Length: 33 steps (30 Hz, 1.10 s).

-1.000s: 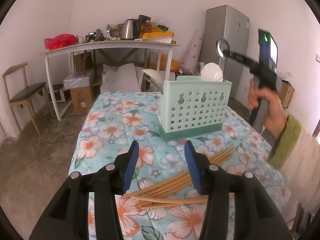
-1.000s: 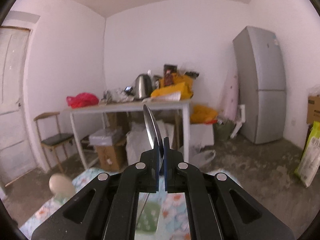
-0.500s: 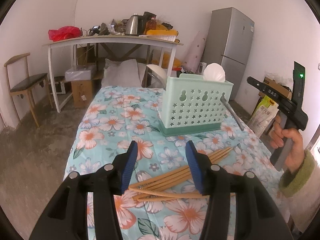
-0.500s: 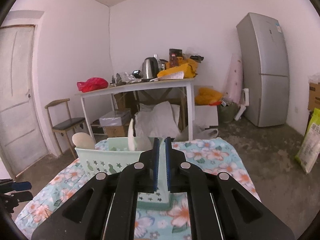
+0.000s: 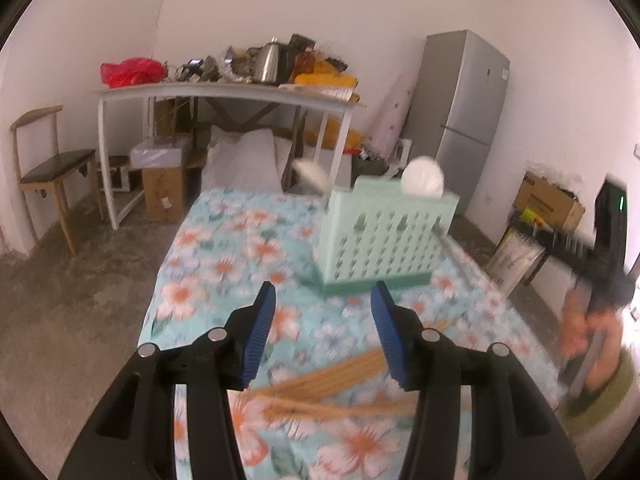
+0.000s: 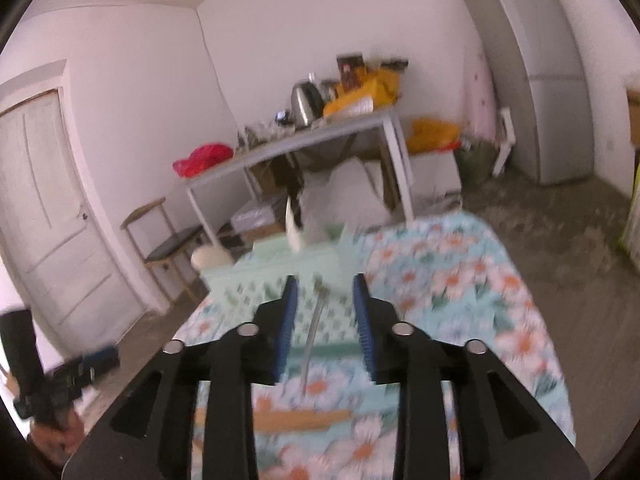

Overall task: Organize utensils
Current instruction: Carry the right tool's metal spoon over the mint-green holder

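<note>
A mint green basket (image 5: pixel 388 240) (image 6: pixel 256 280) stands on the flowered table (image 5: pixel 224 264), with a white spoon head (image 5: pixel 422 178) (image 6: pixel 210 258) poking above its rim. A metal spoon (image 6: pixel 314 332) leans at the basket, handle (image 5: pixel 452 248) slanting out toward my right gripper (image 6: pixel 325 320). That gripper's jaws are opening; the handle sits between them, and the pads are clear of it. Wooden chopsticks (image 5: pixel 332 376) (image 6: pixel 296 416) lie loose on the cloth, just beyond my left gripper (image 5: pixel 323 332), which is open and holds nothing.
A hand holds the right gripper (image 5: pixel 608 256) past the table's right edge. Beyond the table stand a cluttered white table (image 5: pixel 224 92), a wooden chair (image 5: pixel 48 164), a grey fridge (image 5: pixel 468 120) and boxes (image 5: pixel 548 200) on the floor.
The right gripper brought the metal spoon down from high in the air to the basket, then its jaws parted from the handle. The left gripper rose slightly and stayed open.
</note>
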Each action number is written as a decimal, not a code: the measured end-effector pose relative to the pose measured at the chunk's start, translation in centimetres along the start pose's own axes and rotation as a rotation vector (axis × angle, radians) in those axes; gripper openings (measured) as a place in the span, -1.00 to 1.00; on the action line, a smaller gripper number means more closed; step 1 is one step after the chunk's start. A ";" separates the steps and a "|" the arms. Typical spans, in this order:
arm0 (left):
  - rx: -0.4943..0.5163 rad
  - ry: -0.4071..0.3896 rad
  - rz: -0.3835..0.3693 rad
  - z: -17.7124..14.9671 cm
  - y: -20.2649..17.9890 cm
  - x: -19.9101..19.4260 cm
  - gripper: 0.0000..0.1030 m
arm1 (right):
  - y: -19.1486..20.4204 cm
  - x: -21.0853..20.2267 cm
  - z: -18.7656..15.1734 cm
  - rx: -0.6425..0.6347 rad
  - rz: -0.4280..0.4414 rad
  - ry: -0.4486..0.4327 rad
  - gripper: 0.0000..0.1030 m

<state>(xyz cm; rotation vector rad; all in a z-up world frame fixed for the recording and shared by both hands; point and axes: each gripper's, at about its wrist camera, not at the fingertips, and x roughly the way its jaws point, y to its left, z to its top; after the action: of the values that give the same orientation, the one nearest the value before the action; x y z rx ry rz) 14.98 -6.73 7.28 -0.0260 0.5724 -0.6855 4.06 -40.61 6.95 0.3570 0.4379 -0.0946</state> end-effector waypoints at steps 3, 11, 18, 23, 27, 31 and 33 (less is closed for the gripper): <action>0.003 -0.027 -0.027 2.6 -0.6 1.0 -0.09 | -0.1 0.9 -1.3 0.035 0.030 0.087 -0.23; 0.082 0.034 -0.091 9.1 -4.2 10.2 -0.57 | -2.2 5.6 -2.7 0.215 0.134 0.253 -0.17; 0.116 0.128 -0.069 10.8 -5.4 16.6 -0.79 | -3.4 8.9 -4.2 0.241 0.155 0.348 -0.72; 0.103 0.209 -0.061 10.4 -5.5 19.7 -0.88 | -3.0 9.6 -4.5 0.229 0.191 0.331 -0.89; 0.127 0.205 -0.068 10.4 -6.1 20.4 -0.92 | -2.0 9.8 -4.3 0.153 0.129 0.284 -0.90; 0.152 0.210 -0.069 10.7 -6.4 21.0 -0.97 | -0.5 9.7 -3.9 0.042 0.010 0.224 -0.91; 0.159 0.215 -0.080 10.8 -6.5 21.3 -0.98 | 1.0 9.5 -4.1 -0.069 -0.086 0.181 -0.91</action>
<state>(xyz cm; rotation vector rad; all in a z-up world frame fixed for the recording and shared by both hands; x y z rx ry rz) 29.99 -26.41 7.34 0.1755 0.7240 -0.8162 11.16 -38.31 -0.27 0.2802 0.6341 -0.1310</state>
